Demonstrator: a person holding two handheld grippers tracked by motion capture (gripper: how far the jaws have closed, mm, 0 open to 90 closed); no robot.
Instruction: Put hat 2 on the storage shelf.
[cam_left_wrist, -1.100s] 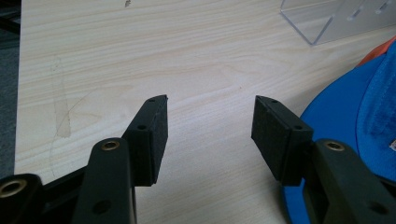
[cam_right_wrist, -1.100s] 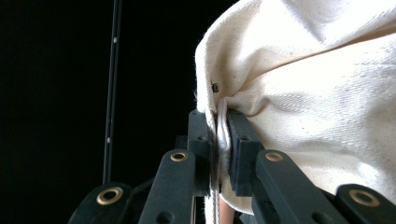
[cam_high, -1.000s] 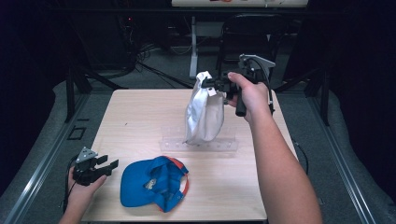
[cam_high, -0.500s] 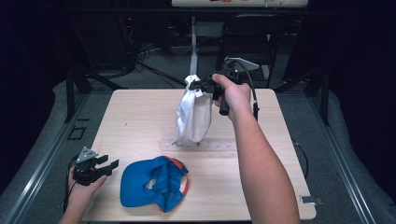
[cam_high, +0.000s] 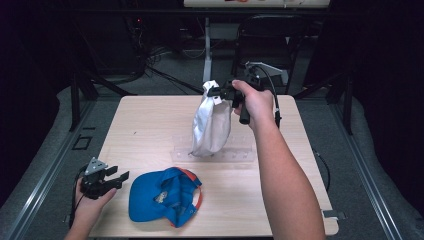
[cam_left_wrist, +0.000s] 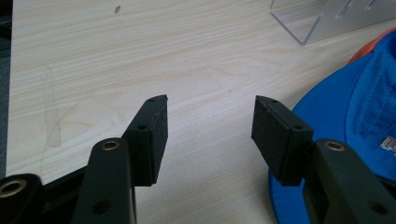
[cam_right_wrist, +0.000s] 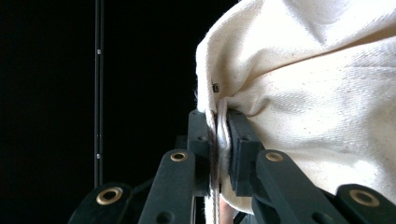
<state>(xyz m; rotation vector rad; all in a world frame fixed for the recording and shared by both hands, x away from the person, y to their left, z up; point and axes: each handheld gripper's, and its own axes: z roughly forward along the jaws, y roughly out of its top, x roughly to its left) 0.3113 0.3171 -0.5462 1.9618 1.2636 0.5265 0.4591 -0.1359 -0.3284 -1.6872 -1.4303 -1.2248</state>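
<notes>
Above the far middle of the desk (cam_high: 145, 125), the right claw (cam_high: 216, 93) is clamped tight on a fold at the top of a white cap (cam_high: 210, 125), which hangs down from it. Its lower edge reaches a clear rack (cam_high: 235, 155) lying across the desk's middle; whether it touches the rack I cannot tell. From the right gripper view, the 2 jaws press the cream cloth (cam_right_wrist: 299, 93) flat between them, with the rest of the cap bulging to the right.

At the near left corner, the left claw (cam_high: 117, 179) rests in a hand (cam_high: 90, 202) and points right toward a blue cap (cam_high: 162, 197) with an orange edge. That cap lies on the near middle of the desk, well apart from the white one. From the left gripper view, the jaws stand wide apart with only bare wood (cam_left_wrist: 140, 56) between them, holding nothing; the blue cap's (cam_left_wrist: 336, 112) brim sits just beside the right-hand jaw.
</notes>
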